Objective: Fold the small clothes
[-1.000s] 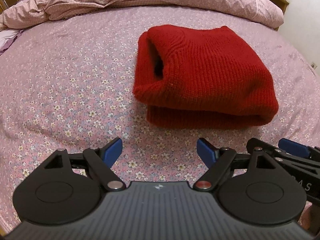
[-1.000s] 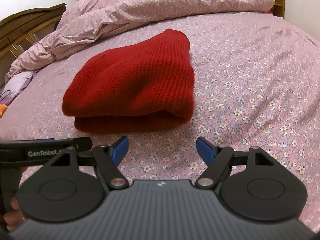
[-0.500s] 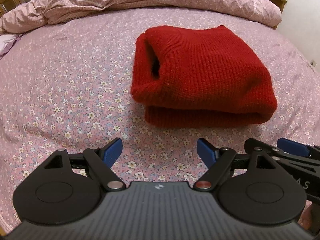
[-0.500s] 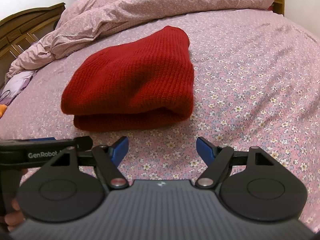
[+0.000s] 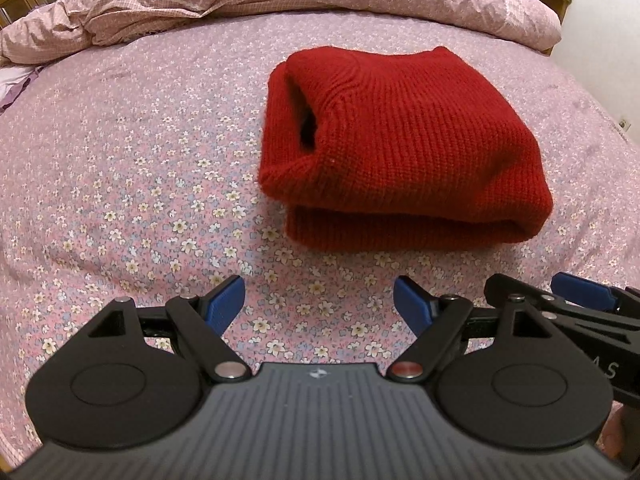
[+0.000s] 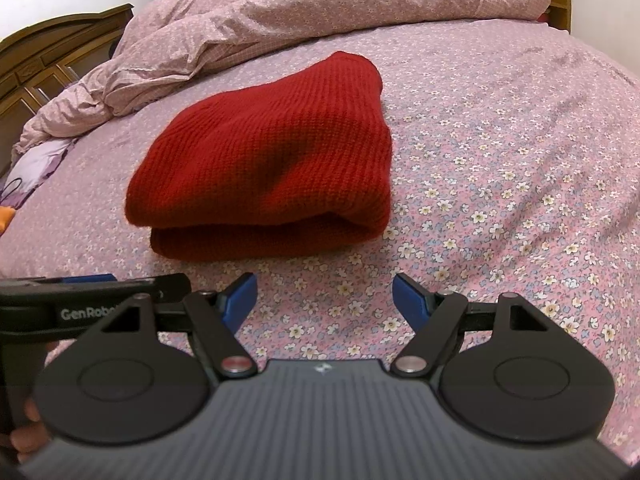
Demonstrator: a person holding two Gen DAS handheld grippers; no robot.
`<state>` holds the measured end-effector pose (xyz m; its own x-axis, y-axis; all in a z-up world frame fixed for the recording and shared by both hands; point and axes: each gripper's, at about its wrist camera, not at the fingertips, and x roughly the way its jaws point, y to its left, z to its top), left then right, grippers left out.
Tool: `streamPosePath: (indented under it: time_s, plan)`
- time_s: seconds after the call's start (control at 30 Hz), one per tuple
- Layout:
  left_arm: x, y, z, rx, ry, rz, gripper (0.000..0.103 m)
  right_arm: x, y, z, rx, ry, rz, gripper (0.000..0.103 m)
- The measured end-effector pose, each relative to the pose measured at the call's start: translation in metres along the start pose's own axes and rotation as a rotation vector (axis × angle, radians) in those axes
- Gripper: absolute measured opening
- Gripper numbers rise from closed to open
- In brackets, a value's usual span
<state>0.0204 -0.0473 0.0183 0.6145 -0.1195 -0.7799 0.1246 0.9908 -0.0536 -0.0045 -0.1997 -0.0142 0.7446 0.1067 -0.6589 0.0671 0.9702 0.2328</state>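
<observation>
A red knitted garment (image 5: 404, 148) lies folded in a thick bundle on the pink flowered bedsheet (image 5: 140, 184), its folded edge facing me. My left gripper (image 5: 320, 300) hovers open just short of it, blue pads apart over bare sheet. From the right wrist view the same red garment (image 6: 272, 160) sits slightly left of centre, and my right gripper (image 6: 324, 300) stands open in front of it, holding nothing. Each gripper's black frame shows at the edge of the other's view.
A crumpled pink duvet (image 6: 280, 12) is heaped along the far side of the bed. A dark wooden headboard (image 6: 52, 64) stands at the left, with a purple-patterned cloth (image 6: 36, 168) beside it. A white wall rises at the right.
Both views have drifted only slightly; the garment sits marginally differently in frame. Neither gripper has opened, shut or touched anything.
</observation>
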Motion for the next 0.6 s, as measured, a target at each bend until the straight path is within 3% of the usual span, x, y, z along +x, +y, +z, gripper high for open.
streamPosePath:
  time_s: [0.6]
  plan:
    - [0.0027, -0.0009, -0.0007, 0.003, 0.015, 0.011, 0.085, 0.0001, 0.002, -0.0014, -0.002, 0.002, 0.003, 0.076]
